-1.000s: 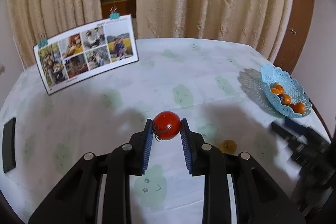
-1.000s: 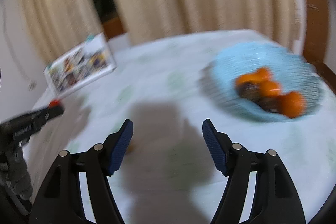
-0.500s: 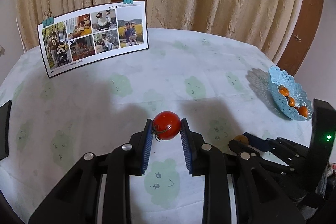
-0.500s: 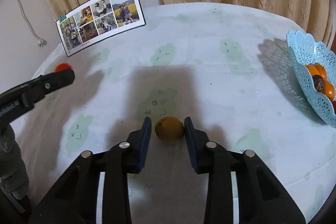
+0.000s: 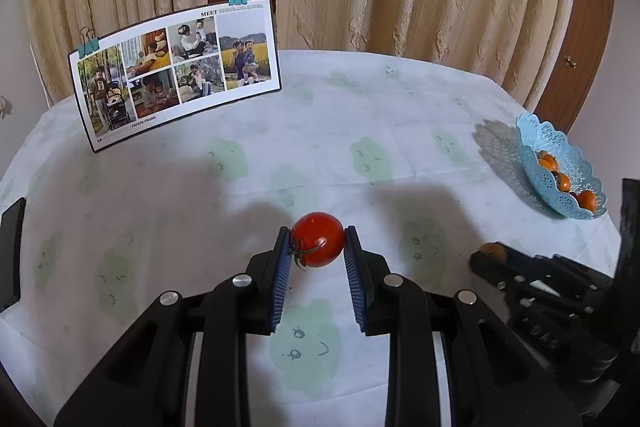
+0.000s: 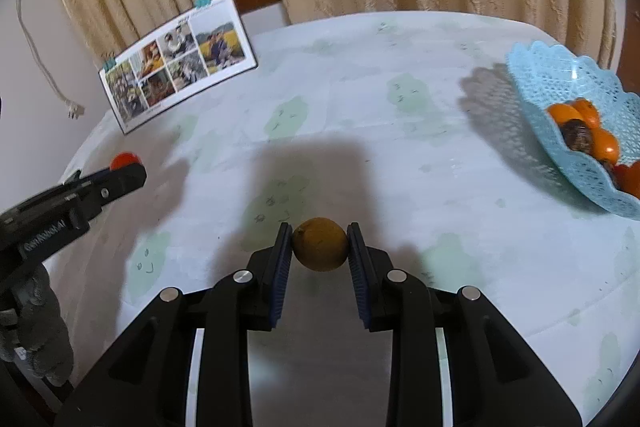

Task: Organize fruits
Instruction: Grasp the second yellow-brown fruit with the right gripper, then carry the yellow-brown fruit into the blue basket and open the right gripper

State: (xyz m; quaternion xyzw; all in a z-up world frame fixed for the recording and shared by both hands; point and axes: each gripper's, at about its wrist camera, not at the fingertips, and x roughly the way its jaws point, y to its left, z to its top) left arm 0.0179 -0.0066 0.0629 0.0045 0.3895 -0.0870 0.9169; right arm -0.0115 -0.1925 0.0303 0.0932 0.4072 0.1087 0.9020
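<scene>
My left gripper [image 5: 317,241] is shut on a red tomato [image 5: 317,238] and holds it above the table. My right gripper [image 6: 319,245] is shut on a brownish-yellow round fruit [image 6: 320,244], held above the table. A light blue lace-pattern basket [image 6: 532,83] with several orange fruits [image 6: 564,113] and a dark one sits at the right; it also shows in the left wrist view [image 5: 536,135]. The left gripper with the tomato [image 6: 125,159] shows at the left of the right wrist view. The right gripper [image 5: 492,259] shows at the right of the left wrist view.
A photo collage card [image 5: 176,75] held by teal clips stands at the back left of the round table with its white, green-patterned cloth [image 5: 360,115]. A dark flat object [image 5: 10,251] lies at the left edge. Curtains hang behind.
My right gripper swung from the basket to the yellow fruit, shut on it and lifted it. My left gripper keeps the tomato and has shifted slightly.
</scene>
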